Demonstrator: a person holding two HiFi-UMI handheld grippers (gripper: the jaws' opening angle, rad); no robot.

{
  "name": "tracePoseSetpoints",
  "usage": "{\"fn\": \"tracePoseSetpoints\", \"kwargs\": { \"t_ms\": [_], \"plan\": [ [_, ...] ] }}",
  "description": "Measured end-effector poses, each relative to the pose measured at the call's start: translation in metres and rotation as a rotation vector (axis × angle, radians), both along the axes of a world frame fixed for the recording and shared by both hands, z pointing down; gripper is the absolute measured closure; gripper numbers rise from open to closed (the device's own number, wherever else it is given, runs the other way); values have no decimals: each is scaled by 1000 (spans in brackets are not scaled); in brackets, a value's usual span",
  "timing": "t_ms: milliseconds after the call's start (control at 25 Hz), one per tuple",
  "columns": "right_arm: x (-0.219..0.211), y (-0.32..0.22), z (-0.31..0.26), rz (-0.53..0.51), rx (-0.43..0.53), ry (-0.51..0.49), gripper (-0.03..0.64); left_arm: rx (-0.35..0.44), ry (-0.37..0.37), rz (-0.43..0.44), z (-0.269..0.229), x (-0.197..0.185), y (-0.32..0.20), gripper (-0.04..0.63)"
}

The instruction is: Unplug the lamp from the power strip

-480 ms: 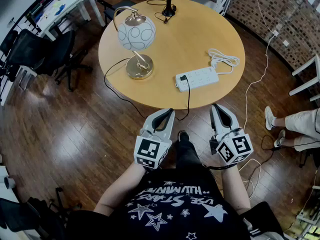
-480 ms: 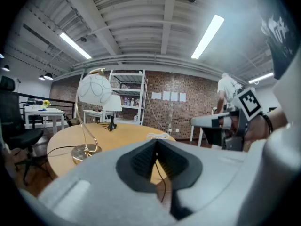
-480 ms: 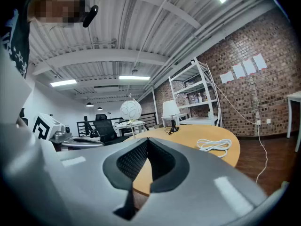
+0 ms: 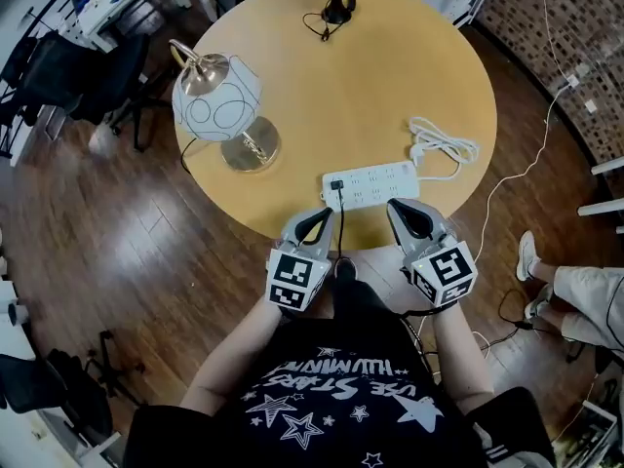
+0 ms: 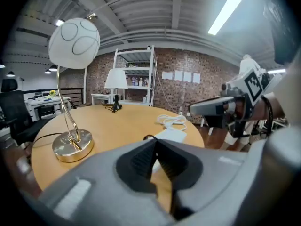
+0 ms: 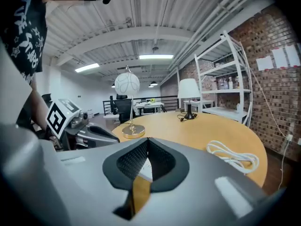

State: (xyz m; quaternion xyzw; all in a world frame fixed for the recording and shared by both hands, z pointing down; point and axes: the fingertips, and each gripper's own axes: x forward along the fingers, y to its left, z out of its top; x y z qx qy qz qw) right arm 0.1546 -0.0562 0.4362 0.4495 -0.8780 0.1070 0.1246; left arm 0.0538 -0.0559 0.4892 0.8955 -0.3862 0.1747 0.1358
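The person's black shirt [image 4: 336, 398] has white letters and stars on it. In the head view the letters are upside down. One line looks like "USE STARS". The line next to it is too hard to read. Some papers [image 6: 280, 59] hang on the brick wall [image 6: 277, 102]. Their words are too small to read.

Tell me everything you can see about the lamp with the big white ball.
The lamp stands upright on the round wooden table, near its left edge. Its shade is a white ball with thin dark curvy lines. A thin, curved gold arm holds it above a round, shiny gold base. A black cord leaves the base and drops over the table edge. A black plug, likely the lamp's, sits in the power strip.
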Motion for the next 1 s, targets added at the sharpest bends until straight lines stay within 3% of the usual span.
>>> {"fn": "tracePoseSetpoints", "kwargs": {
  "t_ms": [320, 520, 680, 840, 1000],
  "plan": [
    [-28, -26, 37, -310, -12, 139, 609, -69, -104, -43, 40, 9, -28, 592],
    [-43, -39, 56, -373, -42, 186, 609, -125, -158, -27, 64, 8, -31, 592],
    [-59, -40, 72, -447, -55, 288, 606, -136, -178, 13, 72, 11, -30, 592],
    [-69, -42, 87, -526, -84, 404, 519, -144, -173, 48, 71, 13, -29, 592],
    [-76, -46, 100, -599, -95, 492, 491, -148, -200, 97, 69, 18, -27, 592]
  ]
}}
